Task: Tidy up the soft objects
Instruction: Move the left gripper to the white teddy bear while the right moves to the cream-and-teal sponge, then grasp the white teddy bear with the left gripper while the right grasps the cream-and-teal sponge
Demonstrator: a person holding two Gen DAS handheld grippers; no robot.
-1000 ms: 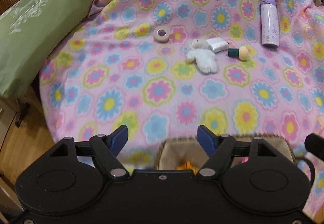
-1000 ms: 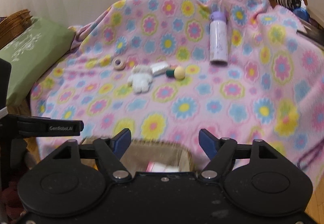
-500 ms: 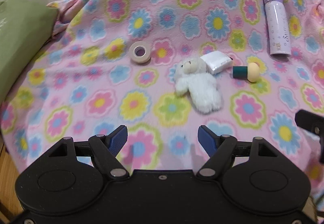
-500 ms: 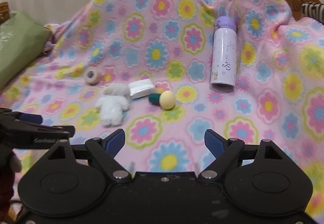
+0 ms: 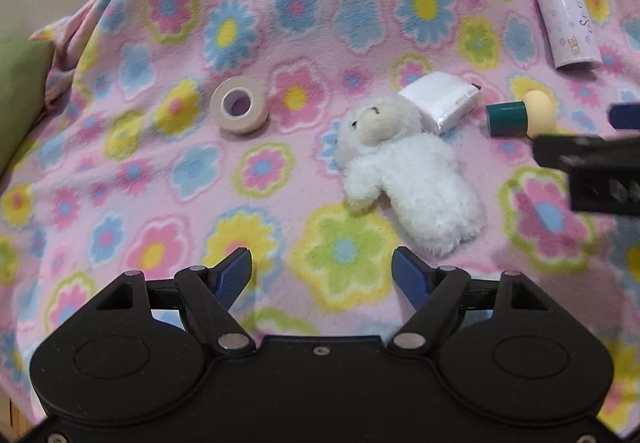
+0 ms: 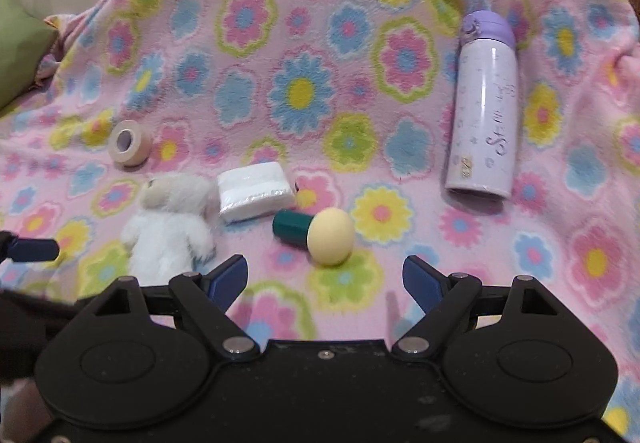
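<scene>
Reaching stage, nothing picked up yet. Left gripper (image 5: 322, 275) hovers with jaws spread wide, empty, just short of white plush bear (image 5: 404, 171) lying on flowered blanket (image 5: 240, 23). Right gripper (image 6: 324, 277) likewise gaping, empty, near yellow-headed sponge with teal handle (image 6: 316, 233), which lies right of bear. White tissue pack (image 6: 254, 191) touches bear's head; tape roll (image 5: 239, 110) left of bear; purple bottle (image 6: 484, 107) well right. Next, likely: left jaws advance to straddle bear's body, then squeeze; soft fur calls for deep bite.
</scene>
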